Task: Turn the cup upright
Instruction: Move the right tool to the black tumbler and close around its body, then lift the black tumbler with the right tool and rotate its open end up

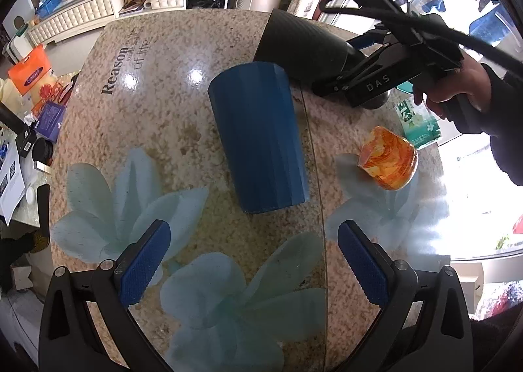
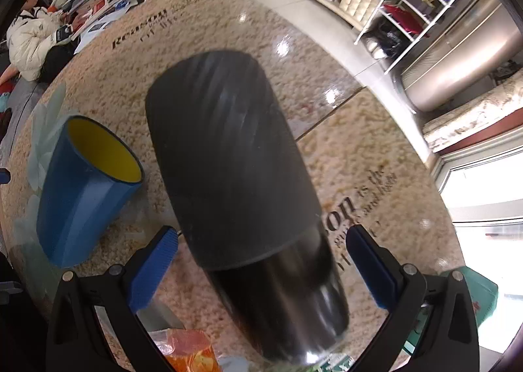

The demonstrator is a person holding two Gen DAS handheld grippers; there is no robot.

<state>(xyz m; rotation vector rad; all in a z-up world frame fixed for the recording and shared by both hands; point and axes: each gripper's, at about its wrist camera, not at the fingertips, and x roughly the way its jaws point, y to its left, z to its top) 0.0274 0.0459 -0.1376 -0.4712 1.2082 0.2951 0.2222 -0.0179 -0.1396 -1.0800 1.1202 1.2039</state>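
A blue cup [image 1: 258, 136] with a yellow inside stands on the table, wide mouth up in the right wrist view [image 2: 88, 185]. A black tumbler [image 1: 304, 45] lies tilted at the far side. In the right wrist view the black tumbler [image 2: 242, 182] sits between my right gripper's open blue pads [image 2: 153, 269], blurred; I cannot tell whether they touch it. My right gripper [image 2: 261, 261] also shows in the left wrist view [image 1: 369, 77], held by a hand. My left gripper [image 1: 253, 261] is open and empty, just short of the blue cup.
An orange patterned jar [image 1: 389, 159] lies tilted at the right, a green tissue pack [image 1: 418, 123] behind it. The round stone-pattern table [image 1: 157, 130] has a glass top with flower prints. Clutter lies past its left edge [image 1: 39, 117].
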